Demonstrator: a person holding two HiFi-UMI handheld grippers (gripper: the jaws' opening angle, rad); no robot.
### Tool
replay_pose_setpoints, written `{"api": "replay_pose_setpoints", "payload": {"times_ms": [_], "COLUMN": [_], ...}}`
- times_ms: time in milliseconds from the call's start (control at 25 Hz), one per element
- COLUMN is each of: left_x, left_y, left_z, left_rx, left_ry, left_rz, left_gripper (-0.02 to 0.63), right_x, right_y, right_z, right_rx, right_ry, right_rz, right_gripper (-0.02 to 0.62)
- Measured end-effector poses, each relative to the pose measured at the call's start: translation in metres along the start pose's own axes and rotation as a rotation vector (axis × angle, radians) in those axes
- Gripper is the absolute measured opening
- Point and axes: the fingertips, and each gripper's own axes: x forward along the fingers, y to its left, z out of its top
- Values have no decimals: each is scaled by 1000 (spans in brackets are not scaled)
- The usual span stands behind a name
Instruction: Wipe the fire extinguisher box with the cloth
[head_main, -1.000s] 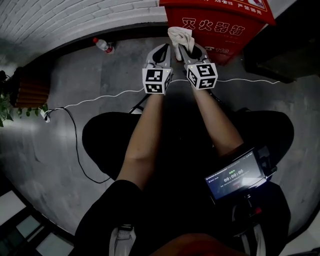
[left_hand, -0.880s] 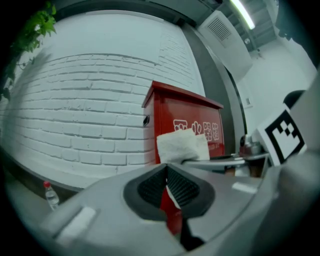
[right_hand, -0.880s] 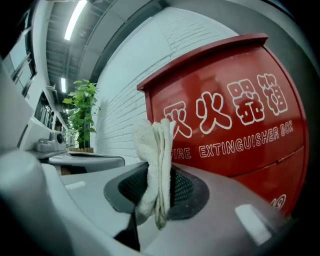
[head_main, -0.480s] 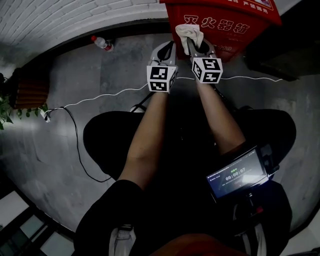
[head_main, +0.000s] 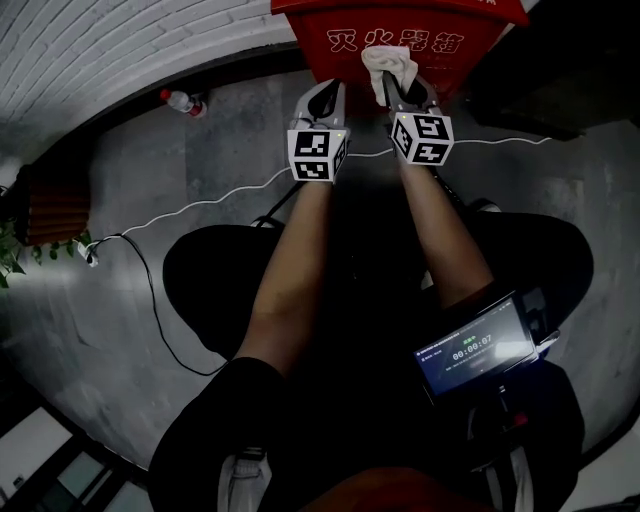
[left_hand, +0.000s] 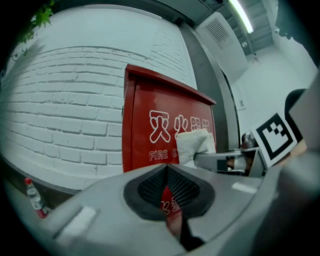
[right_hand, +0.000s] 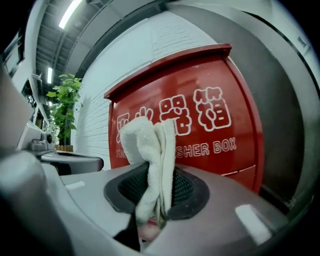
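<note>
wiping looks not yet started: right gripper (right_hand: 155, 200) pinches the cloth (right_hand: 149, 150) near the fire extinguisher box (right_hand: 215, 145) front; left gripper (left_hand: 170, 200) closed, empty.

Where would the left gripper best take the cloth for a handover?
The folded free end of the cloth that stands clear above the fingers of the right gripper. Probably come from the left gripper side, fingers across the fold; the lower part is already pinched.

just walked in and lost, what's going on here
A person holds a gripper in each hand, facing a red fire extinguisher box that stands against a white brick wall. The right gripper has its fingers shut on a folded white cloth, raised at the box's front. The left gripper is shut and empty, alongside.
</note>
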Motion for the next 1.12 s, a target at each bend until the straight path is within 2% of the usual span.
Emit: {"api": "replay_pose_setpoints", "payload": {"times_ms": [360, 880, 1120], "left_x": [29, 57, 57], "left_y": [-48, -111, -128], "left_z": [5, -2, -5], "left_rx": [15, 49, 59], "left_ry": [-7, 7, 6], "left_rz": [-73, -169, -207], "left_gripper": [3, 3, 3], "right_x": [-28, -58, -74], "right_y": [-70, -139, -171], "right_z": [6, 14, 10], "right_rx": [16, 74, 99], "right_ry": [-11, -24, -10], "right_rz": [-108, -224, -308], "right_gripper": [97, 97, 95]}}
